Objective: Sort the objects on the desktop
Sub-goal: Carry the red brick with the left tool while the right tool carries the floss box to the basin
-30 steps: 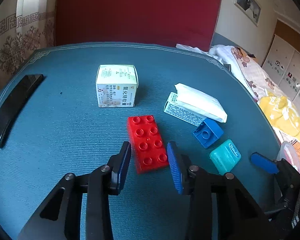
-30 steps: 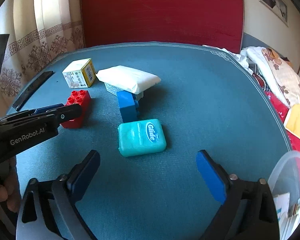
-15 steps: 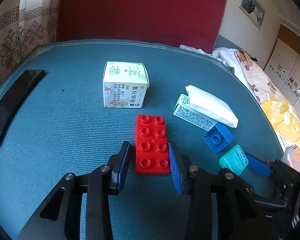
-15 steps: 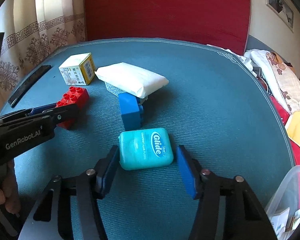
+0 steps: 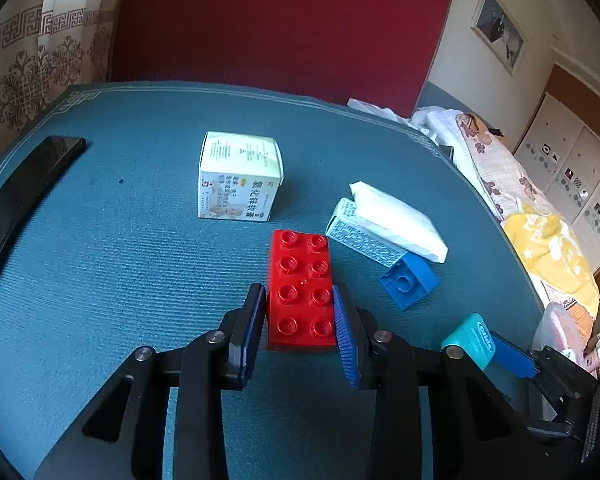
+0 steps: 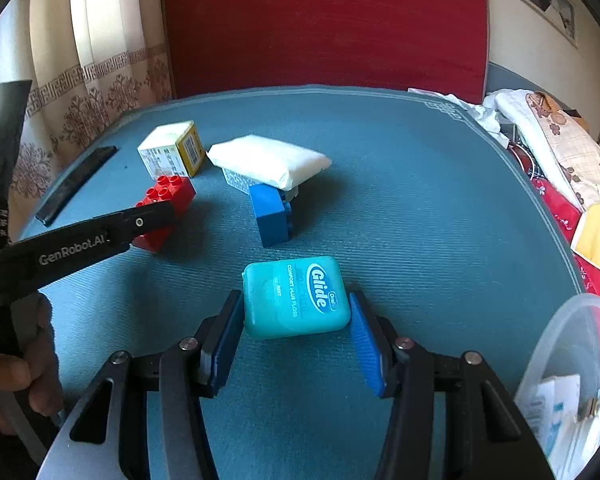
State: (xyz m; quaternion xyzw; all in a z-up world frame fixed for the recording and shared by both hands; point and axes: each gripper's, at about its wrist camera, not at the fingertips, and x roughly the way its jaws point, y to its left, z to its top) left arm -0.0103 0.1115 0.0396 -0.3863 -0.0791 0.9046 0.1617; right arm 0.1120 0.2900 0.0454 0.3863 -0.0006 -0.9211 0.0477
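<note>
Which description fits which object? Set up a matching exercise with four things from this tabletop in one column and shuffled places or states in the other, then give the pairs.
Things
1. red brick
2. teal floss case
3. white packet
4. blue brick

Descriptions
A. lying on top of a printed box
B. between the right gripper's pads
C. on its side, studs facing sideways
D. between the left gripper's closing pads

Pairs: 1-D, 2-B, 3-A, 4-C
</note>
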